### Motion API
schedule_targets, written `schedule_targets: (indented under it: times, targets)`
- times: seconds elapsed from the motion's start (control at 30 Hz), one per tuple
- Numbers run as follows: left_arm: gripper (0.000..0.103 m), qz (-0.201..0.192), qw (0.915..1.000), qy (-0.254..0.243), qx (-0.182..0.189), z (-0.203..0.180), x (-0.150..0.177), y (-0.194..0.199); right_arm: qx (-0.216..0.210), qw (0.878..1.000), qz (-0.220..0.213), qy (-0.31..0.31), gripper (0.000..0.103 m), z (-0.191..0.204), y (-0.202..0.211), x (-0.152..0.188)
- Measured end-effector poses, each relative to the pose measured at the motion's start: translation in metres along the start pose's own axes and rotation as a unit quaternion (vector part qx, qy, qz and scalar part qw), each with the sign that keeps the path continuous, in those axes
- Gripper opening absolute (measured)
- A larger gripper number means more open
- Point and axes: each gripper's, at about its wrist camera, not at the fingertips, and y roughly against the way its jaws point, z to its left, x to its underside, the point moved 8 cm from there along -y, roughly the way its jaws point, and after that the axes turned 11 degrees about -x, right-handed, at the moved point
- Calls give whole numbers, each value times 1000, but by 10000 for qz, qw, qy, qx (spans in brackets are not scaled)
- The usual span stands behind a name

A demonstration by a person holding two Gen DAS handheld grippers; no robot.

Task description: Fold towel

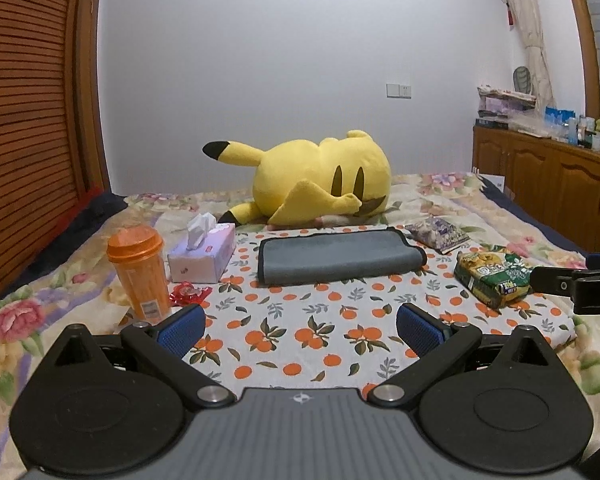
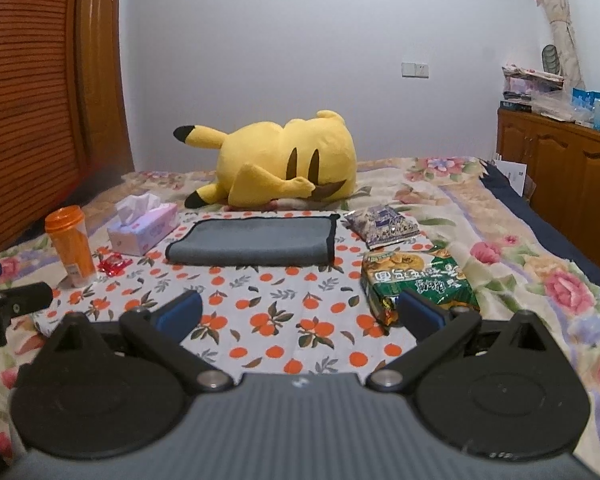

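Left wrist: towel (image 1: 340, 258), grey, soft nap, dark bound hem, lies folded into a flat oblong on the orange-print cloth (image 1: 300, 332), in front of the yellow plush (image 1: 320, 184). Left gripper (image 1: 300, 326) fingers wide apart, ribbed blue pads (image 1: 180, 330), nothing between them. Bare cloth lies between pads and towel's near edge. Ridged orange cup (image 1: 140, 272) and tissue box (image 1: 202, 258) stand at left.

Right wrist: same towel (image 2: 252, 244), far-centre, edges roughly squared. Right gripper (image 2: 300, 316) spread apart, holding nothing. Glossy green snack bag (image 2: 416, 284) just beside its right pad.
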Motion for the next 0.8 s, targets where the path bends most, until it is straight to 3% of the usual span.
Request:
schedule_targets:
  times: [0.43, 0.8]
  targets:
    - [103, -168, 9998, 52, 25, 2, -4, 5, 72, 9992, -374, 83, 103, -2, 15, -7]
    - [103, -108, 9999, 24, 19, 2, -2, 4, 75, 9991, -386, 148, 103, -1, 14, -8]
